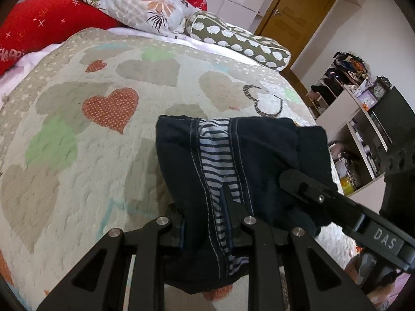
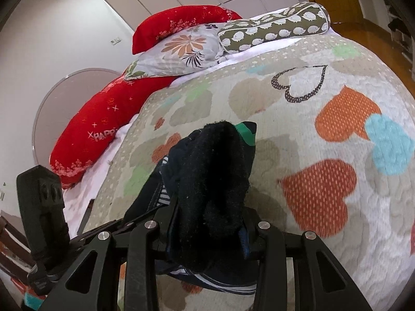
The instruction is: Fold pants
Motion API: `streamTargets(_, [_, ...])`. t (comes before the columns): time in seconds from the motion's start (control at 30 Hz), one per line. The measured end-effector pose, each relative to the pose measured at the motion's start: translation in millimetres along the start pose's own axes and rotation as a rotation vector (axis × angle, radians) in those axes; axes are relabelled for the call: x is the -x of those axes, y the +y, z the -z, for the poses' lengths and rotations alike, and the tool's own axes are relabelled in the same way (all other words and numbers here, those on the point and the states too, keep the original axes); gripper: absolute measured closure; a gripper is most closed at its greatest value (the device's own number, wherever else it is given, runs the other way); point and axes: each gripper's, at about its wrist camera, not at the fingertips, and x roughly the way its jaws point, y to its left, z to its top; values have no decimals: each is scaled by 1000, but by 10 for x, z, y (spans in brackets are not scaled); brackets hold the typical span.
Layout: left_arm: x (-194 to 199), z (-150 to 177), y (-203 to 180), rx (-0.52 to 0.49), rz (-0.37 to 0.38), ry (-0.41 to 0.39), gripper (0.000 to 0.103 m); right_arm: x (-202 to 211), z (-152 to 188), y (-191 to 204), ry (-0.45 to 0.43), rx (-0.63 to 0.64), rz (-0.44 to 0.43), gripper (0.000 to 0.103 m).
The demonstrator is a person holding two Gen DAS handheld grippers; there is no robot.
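both hand-held grippers clamping pants (image 1: 233, 160), quilt (image 1: 90, 142)

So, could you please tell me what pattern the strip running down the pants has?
Navy-and-white stripes on the strip of the dark pants, clearest in the left wrist view.

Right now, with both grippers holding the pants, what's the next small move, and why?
Probably lower both toward the quilt and lay the pants flat. The left gripper and right gripper each pinch bunched dark fabric that appears lifted off the bed, so nothing is spread for folding yet.
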Motion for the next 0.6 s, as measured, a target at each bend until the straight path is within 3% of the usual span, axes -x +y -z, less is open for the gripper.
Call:
streamTargets(0.23, [-299,-68,72,15,-50,34,82,-255,-66,-174,17,-15,56,62])
streamTargets(0.3, [-311,-47,97,26,-53,36,77,-326,-50,-277,31,-45,75,57])
streamTargets(0.33, [-292,-40,110,33,-48,34,76,-358,-39,-347,43,-73,82,51])
streamTargets(0.43, [-173,-32,160,62,-23,39,73,-307,-29,-478,45,-130,69,48])
streamTargets(0.6, [216,30,195,91,-63,-43,69,90,-75,-387,-64,-105,71,46])
